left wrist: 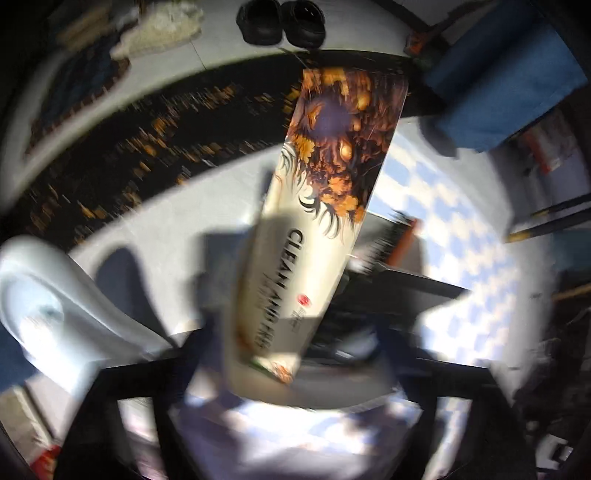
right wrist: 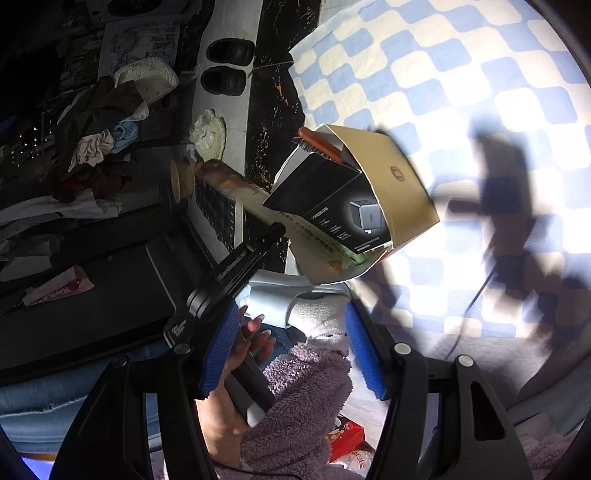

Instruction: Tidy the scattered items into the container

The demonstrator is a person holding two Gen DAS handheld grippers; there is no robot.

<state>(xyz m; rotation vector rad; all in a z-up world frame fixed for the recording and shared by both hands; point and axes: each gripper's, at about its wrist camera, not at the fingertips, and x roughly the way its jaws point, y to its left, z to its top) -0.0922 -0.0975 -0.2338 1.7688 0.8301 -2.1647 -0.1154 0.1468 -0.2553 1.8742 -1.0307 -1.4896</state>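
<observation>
While the left gripper (left wrist: 280, 354) jaws clench the toothpaste box (left wrist: 317, 206) tilted, right gripper (right wrist: 291, 347) jaws released.

The left wrist view looks forward and down along its gripper, very close to a long printed box (left wrist: 314, 221) that fills its middle and points away toward a dark patterned floor strip (left wrist: 147, 147) and a pair of black shoes (left wrist: 280, 22) far off. It is blurred.

The right wrist view looks from farther back, between its blue-padded fingers (right wrist: 364, 354), onto a cardboard box (right wrist: 388, 177) on the checkered cloth (right wrist: 461, 74).

Both share the long box (right wrist: 255, 195), the checkered cloth (left wrist: 443, 206), the shoes (right wrist: 227, 66) and the dark floor strip (right wrist: 273, 99).
</observation>
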